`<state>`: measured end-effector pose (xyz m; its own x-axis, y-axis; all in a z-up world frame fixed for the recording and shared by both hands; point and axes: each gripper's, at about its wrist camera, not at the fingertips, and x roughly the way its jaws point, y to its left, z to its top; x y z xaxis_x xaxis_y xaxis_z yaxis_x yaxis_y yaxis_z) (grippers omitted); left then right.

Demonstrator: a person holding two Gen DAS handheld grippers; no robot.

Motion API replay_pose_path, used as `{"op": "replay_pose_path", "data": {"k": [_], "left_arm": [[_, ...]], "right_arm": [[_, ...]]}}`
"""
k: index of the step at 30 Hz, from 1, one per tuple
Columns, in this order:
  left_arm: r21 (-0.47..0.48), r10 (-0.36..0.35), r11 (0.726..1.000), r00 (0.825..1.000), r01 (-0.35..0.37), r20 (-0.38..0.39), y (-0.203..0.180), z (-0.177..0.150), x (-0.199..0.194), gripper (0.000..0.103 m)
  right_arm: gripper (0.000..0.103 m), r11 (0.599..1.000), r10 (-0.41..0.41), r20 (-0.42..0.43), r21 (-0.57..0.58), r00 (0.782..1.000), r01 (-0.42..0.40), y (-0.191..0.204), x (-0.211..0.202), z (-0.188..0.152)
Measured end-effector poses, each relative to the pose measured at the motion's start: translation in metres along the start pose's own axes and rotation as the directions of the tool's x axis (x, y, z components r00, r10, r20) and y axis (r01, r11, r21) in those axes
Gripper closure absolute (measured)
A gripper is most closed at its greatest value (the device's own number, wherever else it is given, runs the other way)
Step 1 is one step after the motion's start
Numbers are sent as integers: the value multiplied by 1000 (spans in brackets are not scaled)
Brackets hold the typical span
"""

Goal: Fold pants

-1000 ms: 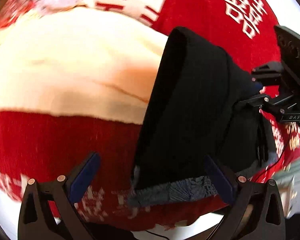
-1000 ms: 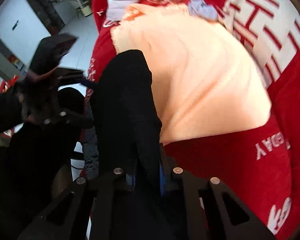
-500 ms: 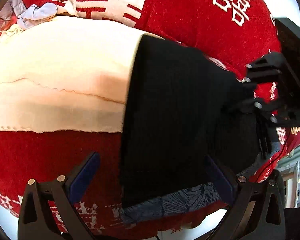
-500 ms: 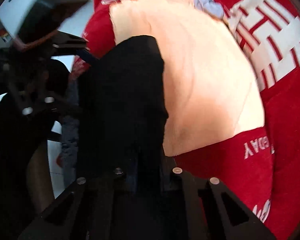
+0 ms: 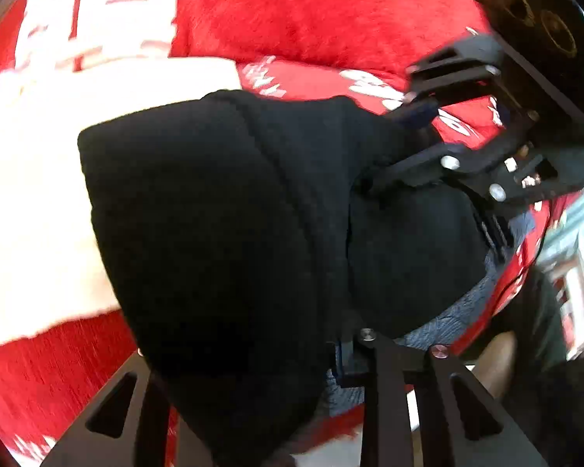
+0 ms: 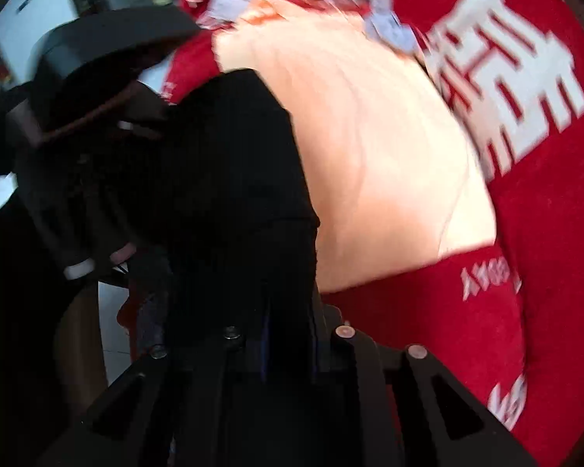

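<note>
Pants (image 5: 222, 210): 1 black pair, clamped in the jaws of 2 grippers, left gripper (image 5: 276, 354) and right gripper (image 6: 288, 334).

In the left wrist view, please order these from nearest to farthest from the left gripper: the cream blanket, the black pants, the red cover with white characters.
1. The black pants: between the fingers of the left gripper.
2. The cream blanket: to the left, under the pants.
3. The red cover with white characters: at the top, beyond both.
</note>
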<state>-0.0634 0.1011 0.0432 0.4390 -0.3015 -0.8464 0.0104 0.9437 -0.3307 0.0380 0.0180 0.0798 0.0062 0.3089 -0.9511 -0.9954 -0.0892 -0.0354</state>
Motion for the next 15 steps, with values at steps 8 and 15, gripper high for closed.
{"op": "replay_pose_path", "data": {"k": [8,15], "left_arm": [[0,25,1000,1000,-25,-11,-9,3,-32,78],[20,12,1000,1000,-12,10,-48,28,-66,78]], "right_arm": [[46,989,-47,-45,139,998,53,-30,-32,-74],[41,991,-123,-170,23,978,128,5,14,-125]]}}
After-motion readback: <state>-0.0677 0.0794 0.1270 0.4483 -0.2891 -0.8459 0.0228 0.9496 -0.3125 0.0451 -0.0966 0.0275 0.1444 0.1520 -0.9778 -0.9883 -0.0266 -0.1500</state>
